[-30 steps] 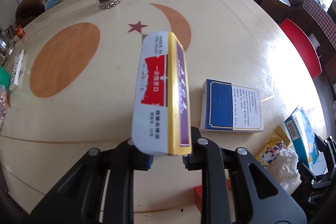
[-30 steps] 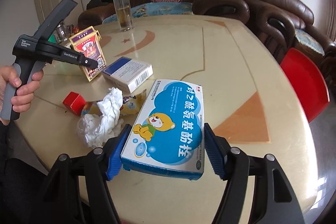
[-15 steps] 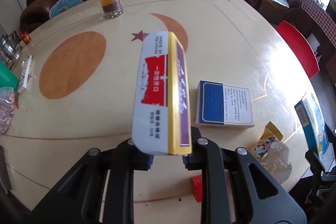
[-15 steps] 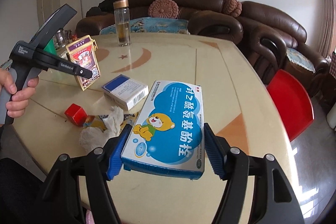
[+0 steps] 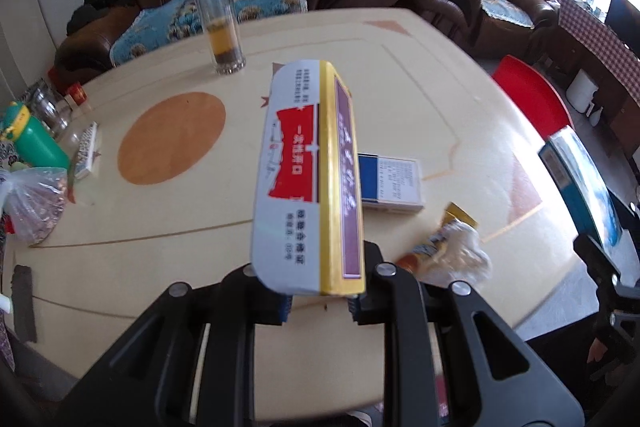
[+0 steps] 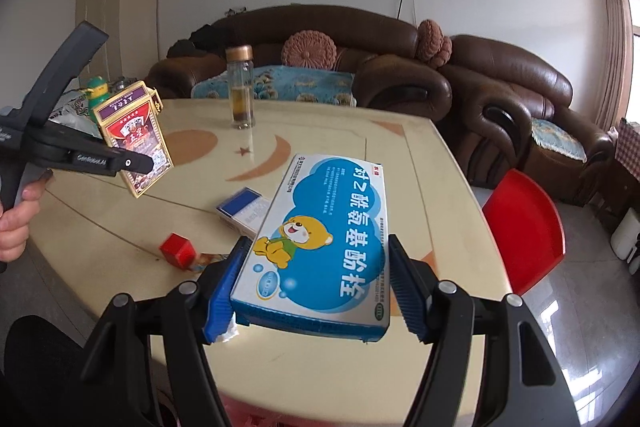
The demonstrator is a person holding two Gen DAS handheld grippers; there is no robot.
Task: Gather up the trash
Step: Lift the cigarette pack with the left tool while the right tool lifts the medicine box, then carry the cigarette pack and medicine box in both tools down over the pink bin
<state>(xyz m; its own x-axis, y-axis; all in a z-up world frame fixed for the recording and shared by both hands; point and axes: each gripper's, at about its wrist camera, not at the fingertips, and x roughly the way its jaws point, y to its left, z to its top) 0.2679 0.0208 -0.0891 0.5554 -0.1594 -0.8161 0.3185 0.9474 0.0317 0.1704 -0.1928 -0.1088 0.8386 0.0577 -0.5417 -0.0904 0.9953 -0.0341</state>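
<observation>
Above the cream round counter (image 6: 328, 131), both tools have risen: left tool (image 5: 320, 301) pinching the gold-edged red-and-white carton (image 5: 308, 179), right tool (image 6: 316, 283) clamping the blue bear-printed medicine box (image 6: 320, 239); remaining litter awaits.

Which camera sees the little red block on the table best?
The right wrist view: the little red block sits in plain sight on the table, left of the blue bear box. In the left wrist view it cannot be told; the gripper's fingers cover that area.

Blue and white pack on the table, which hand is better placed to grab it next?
Left, probably, once emptied. Both grippers are full: left gripper clamps the gold carton, right gripper the bear box. The blue and white pack lies just beyond the left's carton.
</observation>
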